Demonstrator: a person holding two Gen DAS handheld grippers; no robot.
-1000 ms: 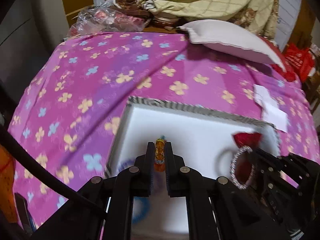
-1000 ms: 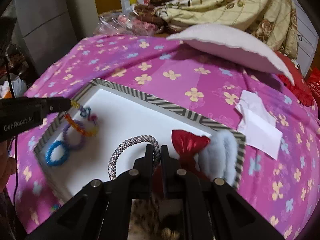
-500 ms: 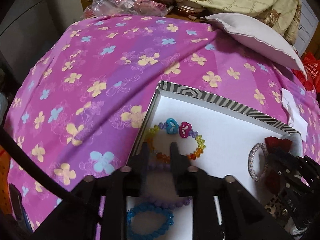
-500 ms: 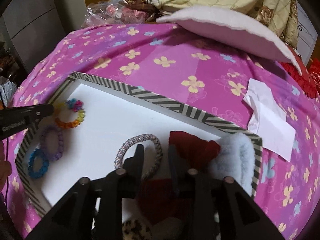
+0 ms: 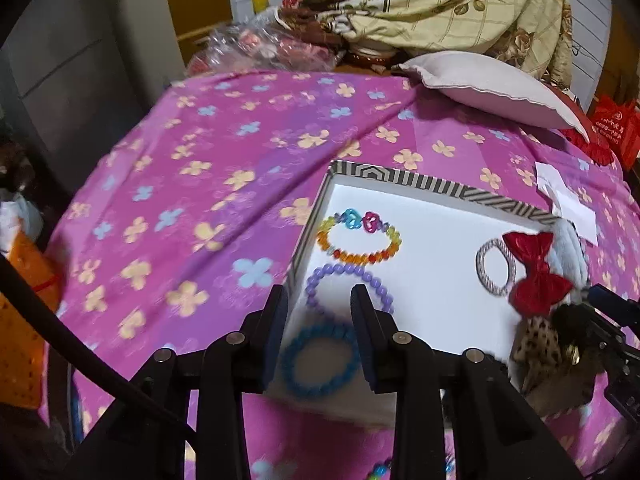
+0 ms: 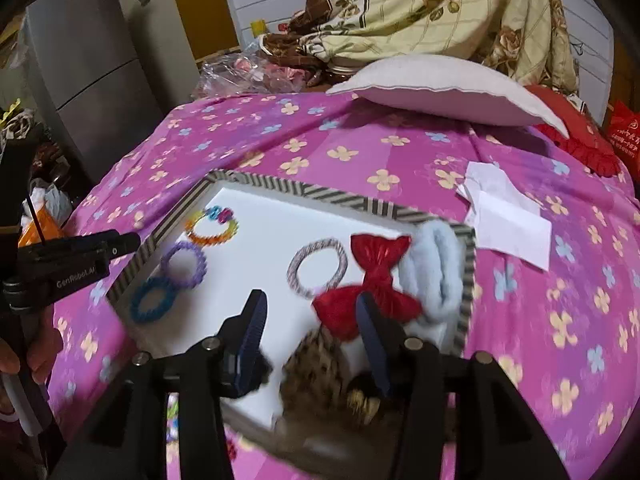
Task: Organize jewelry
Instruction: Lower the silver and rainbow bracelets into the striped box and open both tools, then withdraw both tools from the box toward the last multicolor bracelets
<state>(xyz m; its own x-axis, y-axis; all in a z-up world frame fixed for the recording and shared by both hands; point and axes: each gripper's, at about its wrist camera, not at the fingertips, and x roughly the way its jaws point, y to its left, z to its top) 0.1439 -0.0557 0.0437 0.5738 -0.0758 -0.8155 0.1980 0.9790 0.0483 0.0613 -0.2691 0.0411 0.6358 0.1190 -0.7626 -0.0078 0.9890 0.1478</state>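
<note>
A white tray with a striped rim [image 5: 400,178] [image 6: 304,192] lies on the pink flowered bed. In it are a multicolour bead bracelet [image 5: 358,234] [image 6: 212,228], a purple bead bracelet [image 5: 346,284] [image 6: 185,262], a blue bracelet [image 5: 318,360] [image 6: 154,300], a silver ring-shaped band [image 5: 496,268] [image 6: 318,268], a red bow [image 5: 536,272] [image 6: 372,280], a pale blue fluffy band [image 6: 436,268] and a leopard-print piece [image 6: 320,364]. My left gripper [image 5: 319,300] is open and empty above the tray's near left corner. My right gripper [image 6: 310,312] is open and empty above the near right part.
A white pillow [image 6: 444,88] and a heap of blankets [image 6: 420,12] lie at the far end of the bed. White paper [image 6: 504,216] lies right of the tray. A grey cabinet [image 6: 92,68] stands to the left.
My left gripper let go of the multicolour bracelet in the tray, opened and drew back. My right gripper let go of the silver band, opened wide and drew back.
</note>
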